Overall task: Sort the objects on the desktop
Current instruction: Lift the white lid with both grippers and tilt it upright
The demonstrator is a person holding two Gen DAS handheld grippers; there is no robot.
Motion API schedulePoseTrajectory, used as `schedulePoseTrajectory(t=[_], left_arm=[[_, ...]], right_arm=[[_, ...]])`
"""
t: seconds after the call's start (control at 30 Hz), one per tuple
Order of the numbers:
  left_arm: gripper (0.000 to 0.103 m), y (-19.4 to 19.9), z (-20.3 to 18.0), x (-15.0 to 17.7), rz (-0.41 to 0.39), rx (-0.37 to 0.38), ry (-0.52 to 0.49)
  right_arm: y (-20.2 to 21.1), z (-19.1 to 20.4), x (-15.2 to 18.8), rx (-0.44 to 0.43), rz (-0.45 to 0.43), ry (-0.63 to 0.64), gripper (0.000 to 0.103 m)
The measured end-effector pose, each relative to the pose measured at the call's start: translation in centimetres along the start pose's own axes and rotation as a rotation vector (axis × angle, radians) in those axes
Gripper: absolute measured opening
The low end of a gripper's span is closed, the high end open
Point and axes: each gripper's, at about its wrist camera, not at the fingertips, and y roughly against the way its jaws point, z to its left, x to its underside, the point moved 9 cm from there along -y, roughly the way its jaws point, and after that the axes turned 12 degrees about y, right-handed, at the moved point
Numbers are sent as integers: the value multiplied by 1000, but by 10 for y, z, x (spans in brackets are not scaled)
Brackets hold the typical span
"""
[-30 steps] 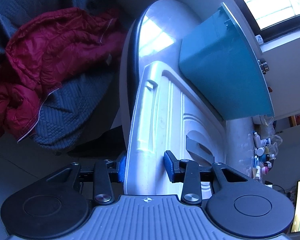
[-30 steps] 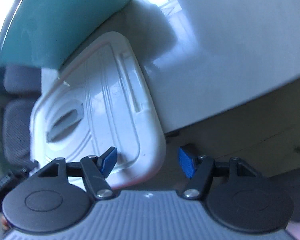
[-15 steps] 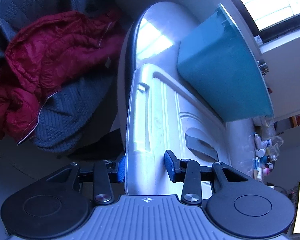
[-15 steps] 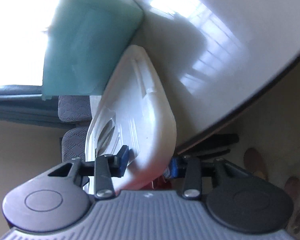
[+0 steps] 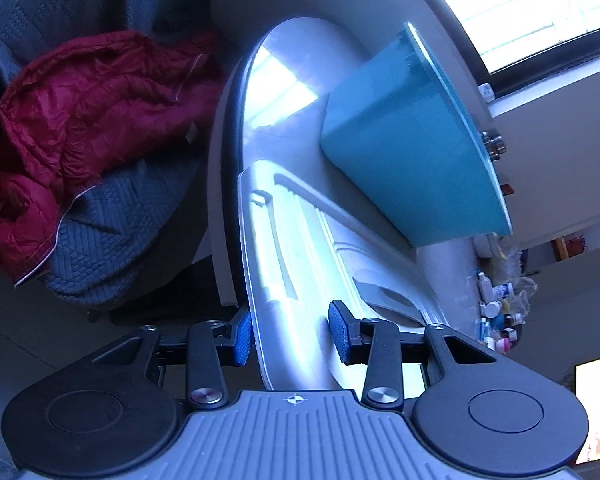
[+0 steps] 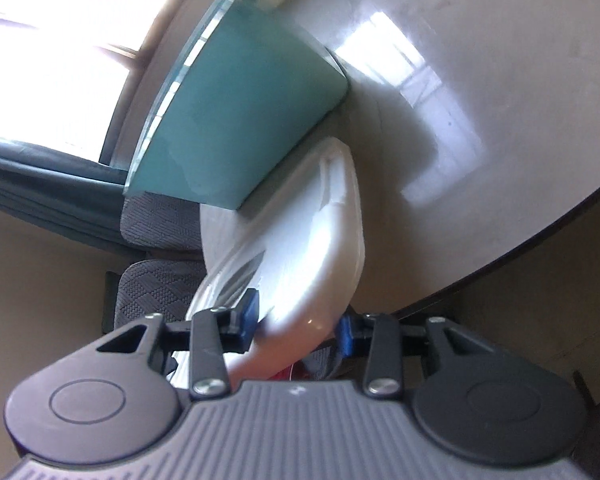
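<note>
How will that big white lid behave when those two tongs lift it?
The white lid looks like thin moulded plastic with ribs, so probably light and fairly stiff, perhaps flexing slightly. Its glossy surface may slip. Gripped at opposite edges by left tongs and right tongs, it should stay steady.

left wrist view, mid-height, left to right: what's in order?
Red jacket → grey quilt → table edge → teal bin → small bottles at far right.
</note>
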Motion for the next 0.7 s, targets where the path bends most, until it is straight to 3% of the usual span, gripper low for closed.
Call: schedulePoseTrajectory(t=[0.7], left_arm=[[40, 57, -53, 31, -113, 165, -63]], right_arm=[[96, 40, -7, -35, -192, 214, 39]])
